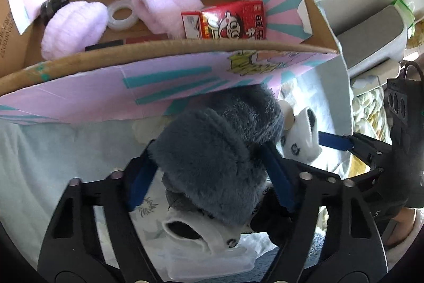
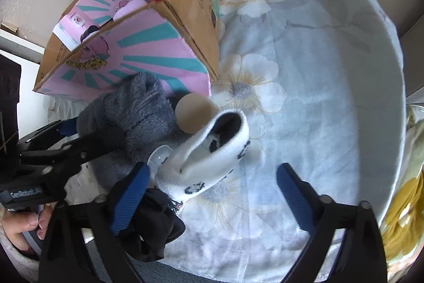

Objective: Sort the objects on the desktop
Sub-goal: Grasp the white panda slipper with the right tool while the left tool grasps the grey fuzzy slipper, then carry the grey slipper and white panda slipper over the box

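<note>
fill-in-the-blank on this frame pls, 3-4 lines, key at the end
1. The left gripper straddles a fluffy ____ slipper.
2. Inside the cardboard box, a clear tape roll lies between two ____ slippers.
3. Between the right gripper's fingers lies a ____ sock with black spots.

Missing words: grey; pink; white

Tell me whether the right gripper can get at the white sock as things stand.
Probably yes. The white sock lies between the open fingers of the right gripper, nothing covering it; the grey slipper and black cloth sit only beside it.
</note>
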A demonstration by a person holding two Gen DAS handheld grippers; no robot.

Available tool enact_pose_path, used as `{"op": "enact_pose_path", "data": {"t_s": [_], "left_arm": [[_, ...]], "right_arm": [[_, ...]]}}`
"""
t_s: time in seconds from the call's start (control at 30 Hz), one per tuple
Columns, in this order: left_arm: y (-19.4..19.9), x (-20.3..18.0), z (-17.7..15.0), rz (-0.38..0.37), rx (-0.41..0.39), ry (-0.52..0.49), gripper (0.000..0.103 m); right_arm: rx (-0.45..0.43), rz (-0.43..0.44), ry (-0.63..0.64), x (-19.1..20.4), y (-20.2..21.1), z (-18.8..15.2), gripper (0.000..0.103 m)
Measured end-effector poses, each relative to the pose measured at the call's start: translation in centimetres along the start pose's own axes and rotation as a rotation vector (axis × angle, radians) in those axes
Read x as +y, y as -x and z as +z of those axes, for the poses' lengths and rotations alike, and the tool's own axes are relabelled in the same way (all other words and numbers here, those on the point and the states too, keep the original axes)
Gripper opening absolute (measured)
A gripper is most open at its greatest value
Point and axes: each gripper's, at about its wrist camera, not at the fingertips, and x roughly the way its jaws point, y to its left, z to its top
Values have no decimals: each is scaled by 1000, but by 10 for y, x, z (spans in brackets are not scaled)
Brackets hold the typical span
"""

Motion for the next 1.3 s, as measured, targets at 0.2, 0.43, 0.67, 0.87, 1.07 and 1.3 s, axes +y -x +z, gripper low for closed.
{"op": "enact_pose_path", "data": {"t_s": [0.2,0.43,0.67,0.87,1.07,1.3], "left_arm": [[2,0,-3,-7,2,0,45],[12,-4,-7,-17,-18,-13,30],[23,-15,-10,-42,-44,-40,24],[40,-24,-11,-73,-79,-114,23],[57,-34,-9,-77,-97,-171,23],[84,-44,2,-77,-131,-239,23]], "right_arm": [[2,84,-29,-6,-3,0,54],[-33,73,-26,-7,6,-3,42],[-72,57,-42,-11,20,-5,39],[-101,48,-61,-14,28,-8,39],[-123,31,-80,-6,33,-10,39],[-160,-30,-76,-6,55,-15,39]]}}
